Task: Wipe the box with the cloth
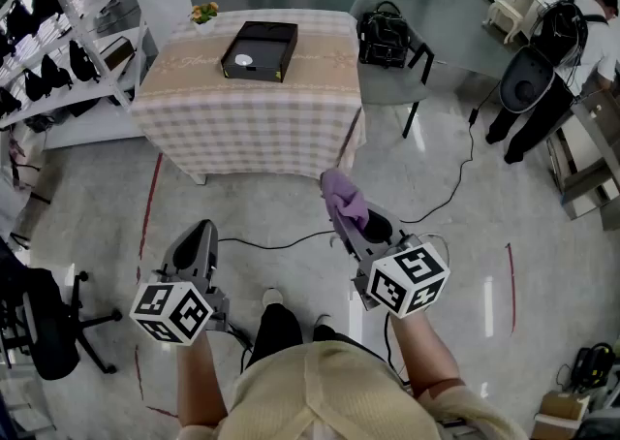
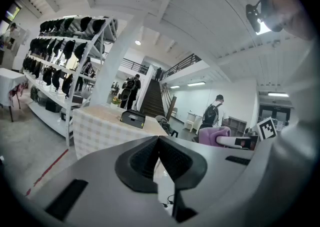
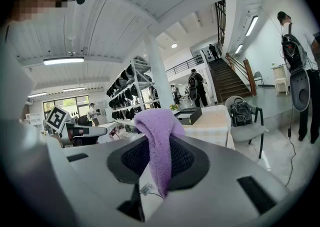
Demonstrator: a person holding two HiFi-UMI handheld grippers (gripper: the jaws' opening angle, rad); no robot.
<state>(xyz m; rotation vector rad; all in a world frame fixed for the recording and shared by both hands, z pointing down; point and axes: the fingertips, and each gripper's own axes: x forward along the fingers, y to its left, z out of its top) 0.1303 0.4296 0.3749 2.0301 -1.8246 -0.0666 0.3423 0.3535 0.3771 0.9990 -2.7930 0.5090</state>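
In the head view, one desk [image 1: 247, 123] draped in a checked beige fabric stands ahead on the glossy grey floor. A single box [image 1: 259, 50], black, flat and rectangular with a small pale round mark on its lid, lies about the middle of the desk top, turned slightly askew to the desk's edges. A small pot of flowers [image 1: 203, 14] sits at the far left corner.

Two hand-held grippers are raised over the floor, short of the desk's near edge and well apart from the box. The left hand-held gripper [image 1: 201, 233] points toward the desk's near left corner. The right hand-held gripper [image 1: 351, 223] points toward its near right corner, with one soft purple cloth [image 1: 344, 198] bunched at its tip. Each carries one cube with square black-and-white markers.

In the left gripper view, the ribbed dark pads of the left hand-held gripper [image 2: 159, 140] are clenched together with nothing between them. The box [image 2: 133, 118] shows small on the desk beyond, and the purple cloth [image 2: 215, 133] is off to the right.

In the right gripper view, the right hand-held gripper [image 3: 158, 143] is clamped on the cloth [image 3: 155, 121]. Its fleecy fold rises above the pads and a strip with a small white label hangs below. The box [image 3: 188, 116] lies far ahead on the desk, just right of the cloth.
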